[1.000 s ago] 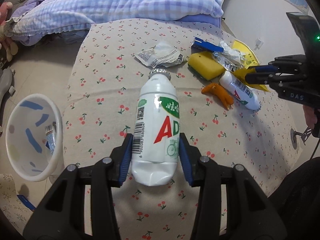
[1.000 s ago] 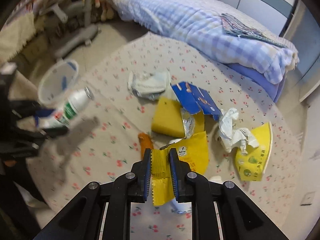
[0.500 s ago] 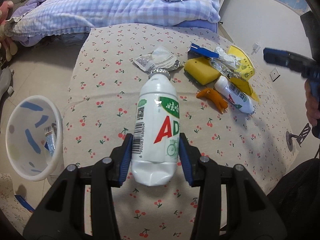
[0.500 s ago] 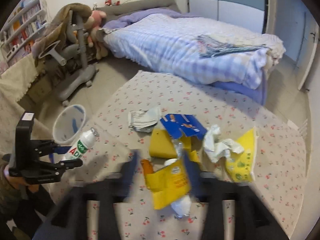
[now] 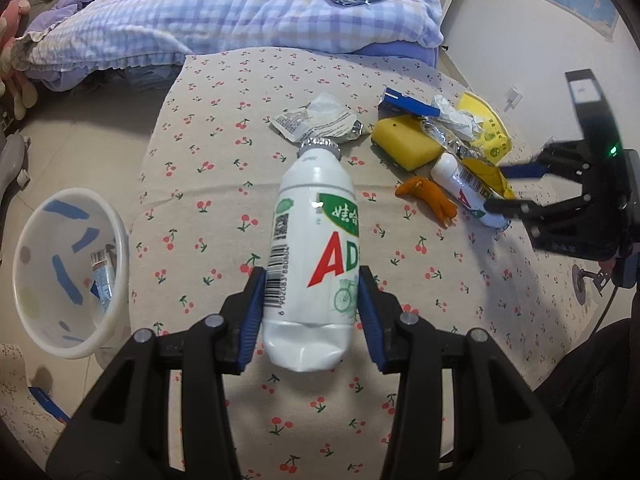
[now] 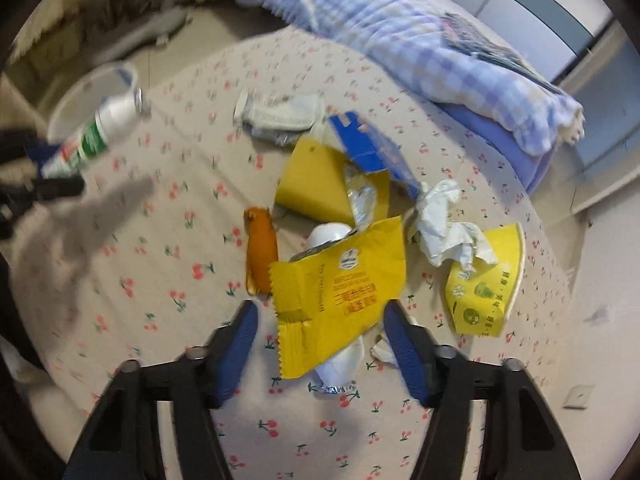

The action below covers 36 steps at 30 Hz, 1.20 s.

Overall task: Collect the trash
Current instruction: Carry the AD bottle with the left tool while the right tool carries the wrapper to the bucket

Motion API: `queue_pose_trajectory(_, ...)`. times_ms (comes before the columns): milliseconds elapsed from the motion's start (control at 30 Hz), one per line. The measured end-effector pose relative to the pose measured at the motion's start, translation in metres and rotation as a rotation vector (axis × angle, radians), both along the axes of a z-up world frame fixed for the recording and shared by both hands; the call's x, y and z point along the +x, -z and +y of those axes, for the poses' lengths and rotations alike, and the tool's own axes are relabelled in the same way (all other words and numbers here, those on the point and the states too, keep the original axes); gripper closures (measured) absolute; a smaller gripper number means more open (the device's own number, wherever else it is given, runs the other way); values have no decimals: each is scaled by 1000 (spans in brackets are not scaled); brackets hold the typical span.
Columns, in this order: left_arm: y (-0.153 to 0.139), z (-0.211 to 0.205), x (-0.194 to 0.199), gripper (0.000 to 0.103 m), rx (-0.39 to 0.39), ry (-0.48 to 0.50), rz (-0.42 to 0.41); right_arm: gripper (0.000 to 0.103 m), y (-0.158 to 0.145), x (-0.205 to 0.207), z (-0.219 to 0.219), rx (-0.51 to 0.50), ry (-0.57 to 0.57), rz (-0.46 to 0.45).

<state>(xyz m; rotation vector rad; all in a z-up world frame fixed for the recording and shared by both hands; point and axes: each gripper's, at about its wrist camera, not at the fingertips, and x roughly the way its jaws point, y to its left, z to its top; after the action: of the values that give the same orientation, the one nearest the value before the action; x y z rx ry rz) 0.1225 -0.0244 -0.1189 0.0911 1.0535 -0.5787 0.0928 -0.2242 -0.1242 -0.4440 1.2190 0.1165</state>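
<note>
Trash lies heaped on the cherry-print bench [image 5: 208, 184]: a yellow wrapper [image 6: 340, 292] draped over a small white bottle [image 6: 340, 360], an orange peel-like scrap [image 6: 262, 260] just beside it, a yellow sponge [image 6: 312, 184], a torn blue carton [image 6: 364, 148], crumpled white tissue [image 6: 444, 224], a yellow paper cup [image 6: 484, 288] on its side and a silver-white wrapper [image 5: 316, 120] a little apart from the pile. The left claw [image 5: 312, 316] is clamped on the base of a white AD bottle [image 5: 316, 248], blue pads pressed to both sides, bottle neck pointing away over the bench. A white bin [image 5: 64, 276] with blue marks stands on the floor just beside the bench edge, with what looks like a small tube inside, though the view is too small to be sure. The right claw [image 6: 322, 348] hangs over the yellow wrapper with its jaws closing; the wrapper sits between the blue pads, which stand clear of it on both sides. A bed with a lilac checked quilt [image 5: 224, 20] lies beyond the bench
</note>
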Motion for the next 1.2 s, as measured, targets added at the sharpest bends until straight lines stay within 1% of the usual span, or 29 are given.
queue_pose_trajectory(33, -2, 0, 0, 57, -3, -2, -3, 88, 2, 1, 0, -19, 2, 9)
queue_pose_trajectory(67, -4, 2, 0, 57, -10, -6, -7, 88, 1, 2, -1, -28, 21, -2)
queue_pose_trajectory(100, -8, 5, 0, 57, -20, -10, -12, 89, -8, 3, -6, -28, 56, -38)
queue_pose_trajectory(167, -16, 13, 2, 57, -45, -25, -20, 90, -33, 4, -18, 20, 119, -125)
queue_pose_trajectory(233, -22, 23, 5, 57, -64, -43, -23, 91, -51, 2, -26, 60, 157, -186)
queue_pose_trajectory(300, -29, 38, 10, 57, -95, -77, -21, 91, -65, -1, -29, 66, 183, -249)
queue_pose_trajectory(433, -48, 79, 20, 57, -149, -171, -27, 91, -83, -6, -12, 77, 147, -333)
queue_pose_trajectory(533, -68, 121, 25, 57, -181, -259, -66, 91, -101, -8, 4, 96, 128, -410)
queue_pose_trajectory(633, -81, 167, 30, 57, -208, -355, -91, 91, -125, -15, 21, 173, 104, -489)
queue_pose_trajectory(667, -81, 174, 30, 57, -209, -368, -89, 91, -129, -16, 26, 188, 99, -498)
queue_pose_trajectory(700, -80, 185, 31, 57, -208, -391, -85, 91, -134, -17, 35, 225, 86, -506)
queue_pose_trajectory(767, -74, 196, 32, 57, -186, -420, -76, 91, -136, -17, 48, 288, 58, -490)
queue_pose_trajectory(800, -66, 199, 32, 57, -159, -430, -60, 91, -133, -14, 61, 338, 29, -462)
queue_pose_trajectory(833, -59, 200, 33, 57, -145, -435, -40, 91, -129, -12, 71, 366, 12, -439)
queue_pose_trajectory(900, -48, 204, 36, 57, -147, -454, 1, 91, -119, -6, 93, 418, -31, -386)
queue_pose_trajectory(967, -40, 208, 41, 57, -146, -477, 18, 90, -108, 1, 116, 453, -71, -333)
queue_pose_trajectory(1033, -33, 212, 43, 57, -119, -510, 17, 90, -100, 7, 135, 471, -96, -294)
queue_pose_trajectory(1067, -26, 214, 46, 57, -112, -523, 36, 90, -95, 13, 148, 473, -110, -278)
queue_pose_trajectory(1133, -19, 215, 50, 57, -131, -531, 69, 90, -88, 18, 163, 493, -118, -254)
queue_pose_trajectory(1200, -18, 216, 53, 57, -121, -540, 67, 90, -79, 30, 181, 537, -118, -216)
